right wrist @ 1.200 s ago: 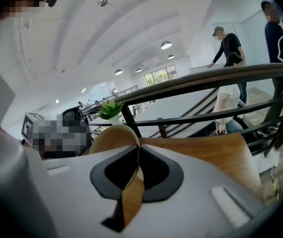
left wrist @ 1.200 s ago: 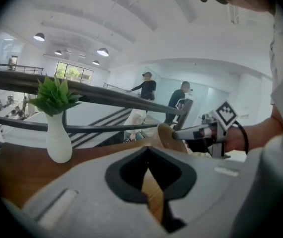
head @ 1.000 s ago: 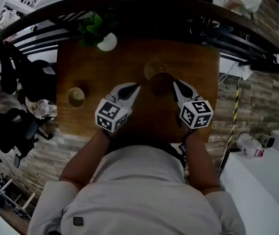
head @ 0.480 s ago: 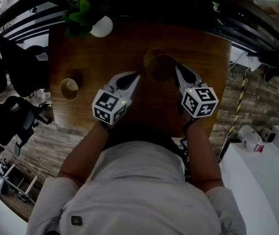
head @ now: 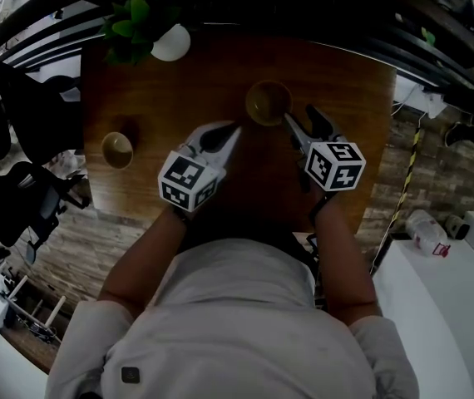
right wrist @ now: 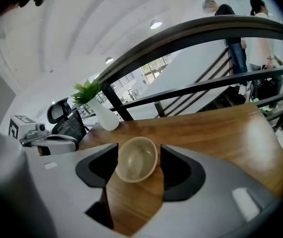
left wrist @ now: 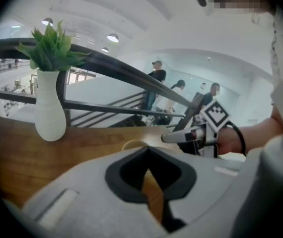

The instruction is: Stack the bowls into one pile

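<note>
While the left tongs [head: 233,130] hang closed and empty, the right tongs [head: 301,120], just opened wide, flank a bowl [head: 268,102] standing free on the table [head: 212,73], another bowl [head: 117,149] at 9 o'clock.

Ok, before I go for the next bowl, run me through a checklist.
1. Right tongs released: ok, jaws have just been opening; centre bowl sits between them.
2. centre bowl nested level: cannot tell.
3. Left tongs free: ok, shut, empty.
4. Next target found: ok, lone bowl near the left edge of the table.
5. Vase out of the way: ok, at far edge.
</note>
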